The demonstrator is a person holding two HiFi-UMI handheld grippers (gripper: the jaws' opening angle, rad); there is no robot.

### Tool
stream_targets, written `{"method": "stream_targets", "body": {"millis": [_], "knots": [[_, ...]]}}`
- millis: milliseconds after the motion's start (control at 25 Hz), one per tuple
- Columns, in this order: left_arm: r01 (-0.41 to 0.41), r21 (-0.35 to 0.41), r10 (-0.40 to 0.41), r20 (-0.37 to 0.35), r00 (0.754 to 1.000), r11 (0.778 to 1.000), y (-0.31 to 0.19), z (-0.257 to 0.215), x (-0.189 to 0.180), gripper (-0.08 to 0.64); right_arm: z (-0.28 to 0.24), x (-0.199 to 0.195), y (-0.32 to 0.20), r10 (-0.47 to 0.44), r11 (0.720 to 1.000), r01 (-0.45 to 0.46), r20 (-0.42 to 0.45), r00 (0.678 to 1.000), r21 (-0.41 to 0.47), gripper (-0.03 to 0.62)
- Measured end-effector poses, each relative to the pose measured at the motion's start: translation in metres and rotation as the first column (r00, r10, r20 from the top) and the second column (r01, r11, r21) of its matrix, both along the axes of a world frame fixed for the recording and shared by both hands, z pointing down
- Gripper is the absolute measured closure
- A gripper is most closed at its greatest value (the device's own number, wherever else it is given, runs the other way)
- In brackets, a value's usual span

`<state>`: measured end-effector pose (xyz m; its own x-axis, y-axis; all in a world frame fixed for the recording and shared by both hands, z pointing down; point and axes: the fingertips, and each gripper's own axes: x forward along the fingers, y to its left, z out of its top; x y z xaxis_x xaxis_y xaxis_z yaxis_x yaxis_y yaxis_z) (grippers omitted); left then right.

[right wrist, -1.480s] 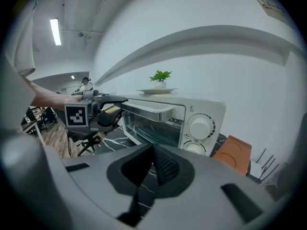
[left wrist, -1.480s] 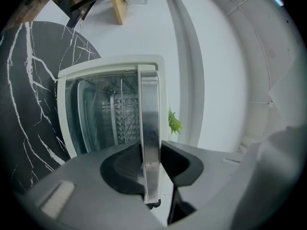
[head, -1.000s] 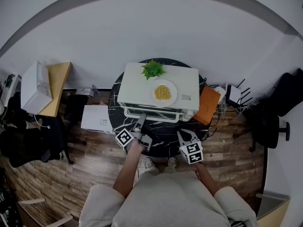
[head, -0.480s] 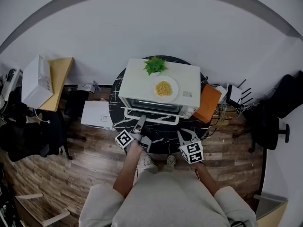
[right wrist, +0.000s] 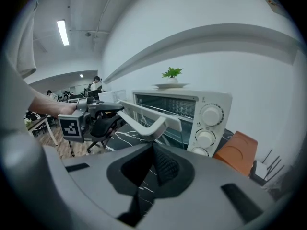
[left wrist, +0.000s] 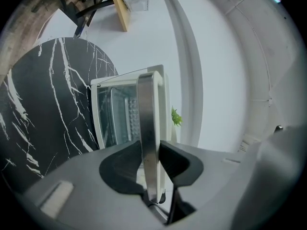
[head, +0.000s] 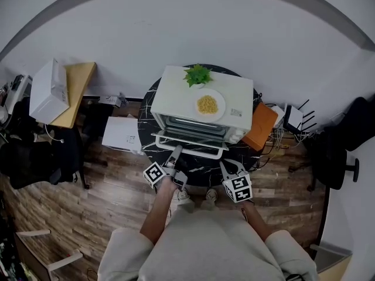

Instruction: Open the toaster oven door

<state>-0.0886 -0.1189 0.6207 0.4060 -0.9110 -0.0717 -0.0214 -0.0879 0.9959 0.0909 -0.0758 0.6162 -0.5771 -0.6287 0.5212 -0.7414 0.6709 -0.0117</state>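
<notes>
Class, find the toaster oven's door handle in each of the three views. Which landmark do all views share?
Head view: door handle, centre, in front of the toaster oven.
Left gripper view: centre, an upright bar between the jaws.
Right gripper view: left of centre, a slanting white bar.
Shared landmark: the green plant on the oven's top.

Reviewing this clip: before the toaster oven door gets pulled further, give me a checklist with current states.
1. Left claw clamped on the door handle: ok.
2. Toaster oven door fully open: not ok, only partway down.
3. Right claw apart from the door: ok, shut and empty.
4. Plate and plant upright on the toaster oven: ok.
5. Toaster oven's footing on the table: cannot tell.
</notes>
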Motion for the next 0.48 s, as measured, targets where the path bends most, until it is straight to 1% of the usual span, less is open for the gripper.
{"method": "stream_targets", "body": {"millis": [320, 480], "knots": [[0.01, -0.033, -0.01, 0.003, 1.0, 0.999, 0.013, 0.011, -0.002, 0.448, 0.005, -0.003, 0.008, -0.031, 0.999, 0.031, -0.004, 1.0, -0.012, 0.578], [0.014, -0.022, -0.013, 0.005, 1.0, 1.0, 0.016, 0.012, -0.002, 0.446, 0.006, -0.004, 0.011, -0.039, 0.999, 0.039, -0.005, 0.999, -0.014, 0.578]]}}
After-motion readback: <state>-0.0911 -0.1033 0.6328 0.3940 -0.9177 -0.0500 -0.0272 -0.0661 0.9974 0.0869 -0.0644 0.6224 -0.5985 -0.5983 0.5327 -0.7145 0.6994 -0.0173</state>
